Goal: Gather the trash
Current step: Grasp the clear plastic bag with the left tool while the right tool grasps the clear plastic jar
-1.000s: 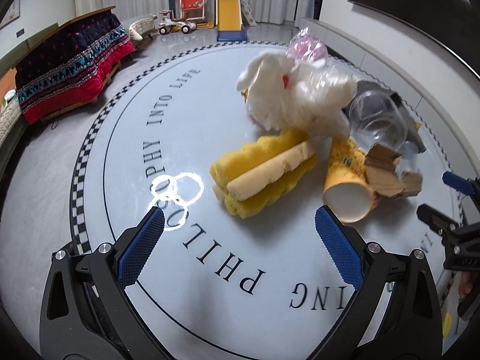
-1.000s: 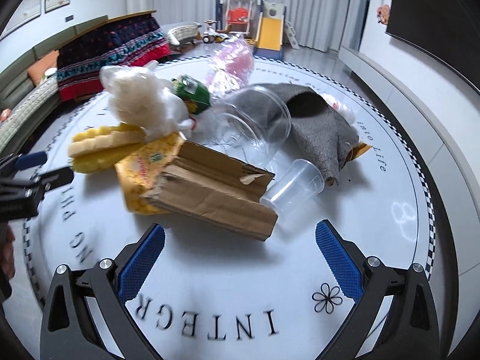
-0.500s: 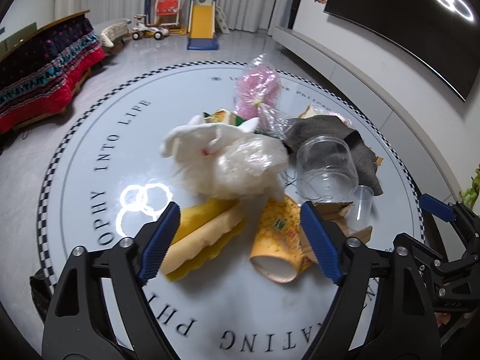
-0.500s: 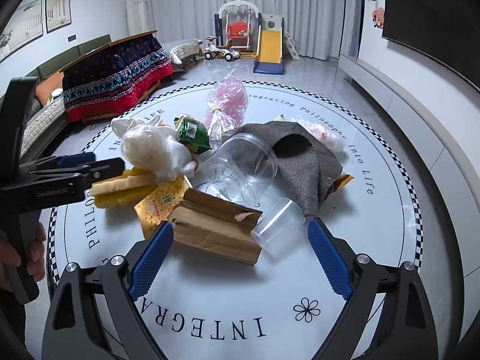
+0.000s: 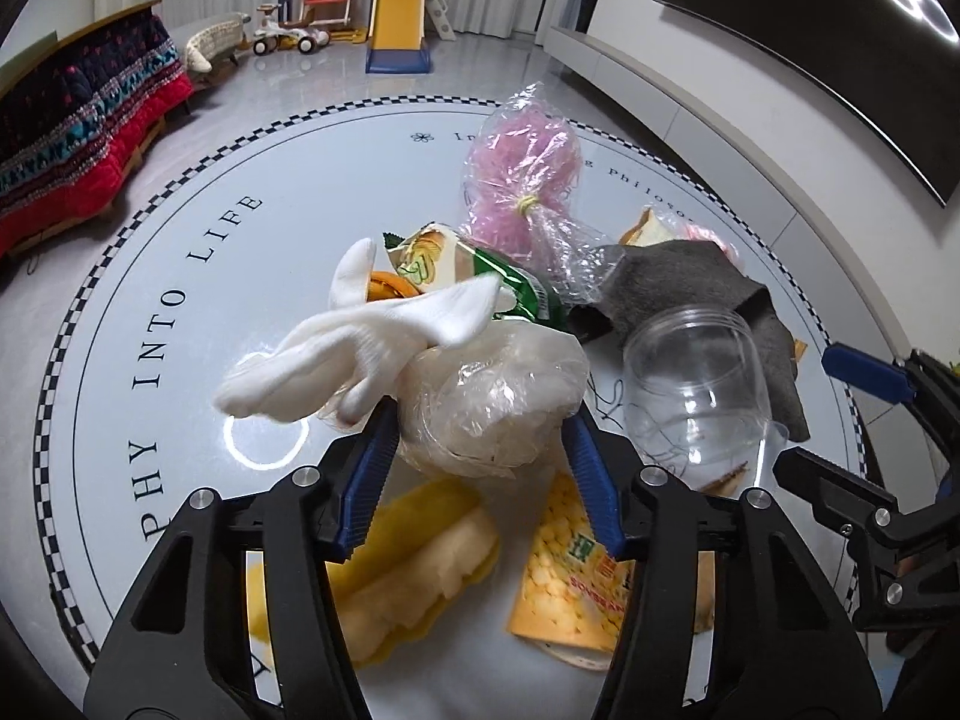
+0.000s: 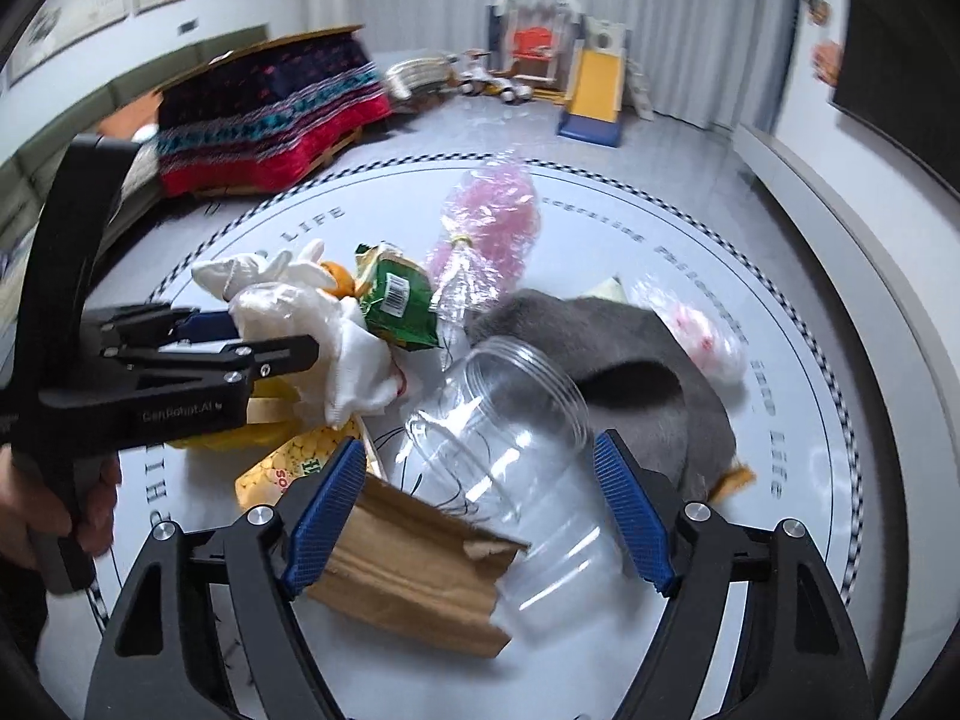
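A heap of trash lies on a round white table (image 5: 180, 276). My left gripper (image 5: 480, 474) has its blue pads on both sides of a crumpled white plastic bag (image 5: 492, 402) with a white cloth (image 5: 366, 348) on it; the bag fills the gap between the pads. My right gripper (image 6: 477, 510) is open around a clear plastic jar (image 6: 504, 444) lying on its side, pads apart from it. A brown paper bag (image 6: 414, 564) lies under the right gripper's left pad.
Around them lie a green snack packet (image 5: 480, 276), a pink bag (image 5: 522, 180), a grey cloth (image 6: 630, 360), a yellow sponge (image 5: 396, 564) and a yellow corn wrapper (image 5: 576, 576). A red-blue blanket (image 6: 270, 114) and a toy slide (image 6: 594, 84) stand on the floor behind.
My left gripper has moved forward and narrowed onto the white plastic bag. My right gripper has moved forward until the clear jar sits between its pads.
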Demonstrator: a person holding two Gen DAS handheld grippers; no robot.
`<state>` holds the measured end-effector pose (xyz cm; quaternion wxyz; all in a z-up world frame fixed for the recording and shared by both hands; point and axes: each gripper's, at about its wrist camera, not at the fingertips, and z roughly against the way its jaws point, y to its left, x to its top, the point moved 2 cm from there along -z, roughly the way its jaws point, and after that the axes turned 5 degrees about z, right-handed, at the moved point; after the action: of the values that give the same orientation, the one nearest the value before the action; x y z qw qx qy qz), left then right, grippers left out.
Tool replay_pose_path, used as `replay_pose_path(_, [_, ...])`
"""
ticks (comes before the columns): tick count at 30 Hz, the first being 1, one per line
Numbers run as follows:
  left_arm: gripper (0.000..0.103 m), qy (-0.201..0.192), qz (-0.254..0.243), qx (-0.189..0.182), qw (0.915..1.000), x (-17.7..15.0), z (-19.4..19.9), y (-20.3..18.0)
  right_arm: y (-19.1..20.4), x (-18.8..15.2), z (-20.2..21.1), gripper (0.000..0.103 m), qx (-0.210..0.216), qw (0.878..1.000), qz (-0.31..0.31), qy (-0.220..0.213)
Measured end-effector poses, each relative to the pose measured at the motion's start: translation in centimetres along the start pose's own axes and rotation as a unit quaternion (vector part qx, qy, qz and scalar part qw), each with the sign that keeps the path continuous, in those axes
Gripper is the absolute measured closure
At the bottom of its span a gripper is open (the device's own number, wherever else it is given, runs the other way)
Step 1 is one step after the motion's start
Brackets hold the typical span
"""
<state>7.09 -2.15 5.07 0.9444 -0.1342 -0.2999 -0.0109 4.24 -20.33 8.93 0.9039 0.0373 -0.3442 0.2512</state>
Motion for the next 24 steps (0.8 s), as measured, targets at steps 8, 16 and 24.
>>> replay_pose_path(8, [0.061, 0.002, 0.02, -0.041, 0.9989, 0.6, -0.4, 1.3, -0.2, 1.1, -2.2, 0.016, 0.039, 0.995, 0.088, 0.027])
replay_pose_path(16, [0.064, -0.02, 0.013, -0.057, 0.9981, 0.1, 2.6, 1.6, 0.2, 0.8, -5.1, 0.016, 0.015, 0.989, 0.139, 0.051])
replay_pose_path(24, [0.064, -0.047, 0.01, -0.055, 0.9974, 0.3, 5.5, 1.4, 0.6, 1.2, -3.3, 0.036, -0.005, 0.989, 0.145, 0.039])
